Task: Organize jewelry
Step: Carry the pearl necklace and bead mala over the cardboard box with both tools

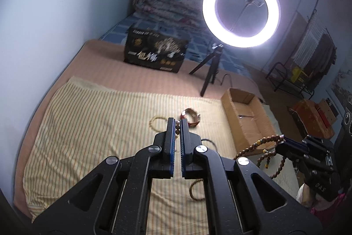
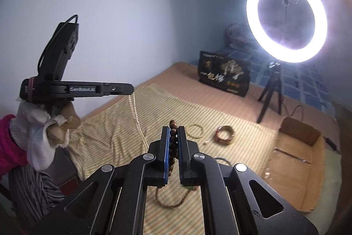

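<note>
There are two grippers, the left gripper [image 1: 177, 124] and the right gripper [image 2: 173, 128]. Each holds one bead string. One cardboard box [image 1: 246, 118] and one ring light [image 1: 241, 10] are there.

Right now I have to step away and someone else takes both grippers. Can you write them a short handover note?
Left gripper: shut on a pale bead strand, hanging from it above the striped cloth.
Right gripper: shut on a dark wooden bead necklace, held near the cardboard box.
Still on the cloth: a thin pale bracelet, a red-brown bangle, and a brown bead loop.
Done: nothing clearly boxed yet.
Left: box both held strands, then the rest.
</note>
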A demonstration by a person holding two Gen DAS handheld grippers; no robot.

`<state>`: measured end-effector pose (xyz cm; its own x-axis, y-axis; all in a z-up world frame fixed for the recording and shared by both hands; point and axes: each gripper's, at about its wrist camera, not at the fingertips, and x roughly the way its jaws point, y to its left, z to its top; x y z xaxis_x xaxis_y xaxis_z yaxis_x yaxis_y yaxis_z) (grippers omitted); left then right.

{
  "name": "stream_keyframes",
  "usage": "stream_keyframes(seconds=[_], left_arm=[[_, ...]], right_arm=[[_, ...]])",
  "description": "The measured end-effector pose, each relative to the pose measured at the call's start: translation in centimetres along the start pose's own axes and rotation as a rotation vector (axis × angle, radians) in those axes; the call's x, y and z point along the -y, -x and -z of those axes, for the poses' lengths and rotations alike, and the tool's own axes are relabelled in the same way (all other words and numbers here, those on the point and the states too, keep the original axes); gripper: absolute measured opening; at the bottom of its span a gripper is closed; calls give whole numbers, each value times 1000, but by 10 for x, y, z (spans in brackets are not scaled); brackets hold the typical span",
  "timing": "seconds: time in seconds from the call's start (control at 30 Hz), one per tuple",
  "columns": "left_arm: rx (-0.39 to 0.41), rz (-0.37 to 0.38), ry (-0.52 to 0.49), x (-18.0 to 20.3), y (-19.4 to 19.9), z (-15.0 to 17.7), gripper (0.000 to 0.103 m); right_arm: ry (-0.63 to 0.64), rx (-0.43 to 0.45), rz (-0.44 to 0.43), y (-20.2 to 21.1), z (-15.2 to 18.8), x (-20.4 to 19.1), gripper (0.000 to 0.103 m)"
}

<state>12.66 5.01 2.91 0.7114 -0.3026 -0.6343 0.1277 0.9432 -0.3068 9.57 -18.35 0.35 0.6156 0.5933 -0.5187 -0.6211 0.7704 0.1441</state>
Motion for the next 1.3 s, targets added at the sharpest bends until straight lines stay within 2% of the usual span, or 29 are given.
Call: stream_keyframes(seconds=[0.3, 0.63, 0.9, 1.3], left_arm=[[29, 84, -72, 59, 3, -20, 2], [30, 167, -129, 124, -25, -38, 2], [23, 218, -168, 166, -53, -51, 2], [-11, 249, -195, 211, -110, -66, 2]], right_arm=[[-19, 79, 90, 50, -14, 35, 5], [-66, 161, 216, 101, -32, 88, 5], [-85, 179, 299, 110, -37, 123, 5], [-148, 139, 347, 103, -16, 173, 5]])
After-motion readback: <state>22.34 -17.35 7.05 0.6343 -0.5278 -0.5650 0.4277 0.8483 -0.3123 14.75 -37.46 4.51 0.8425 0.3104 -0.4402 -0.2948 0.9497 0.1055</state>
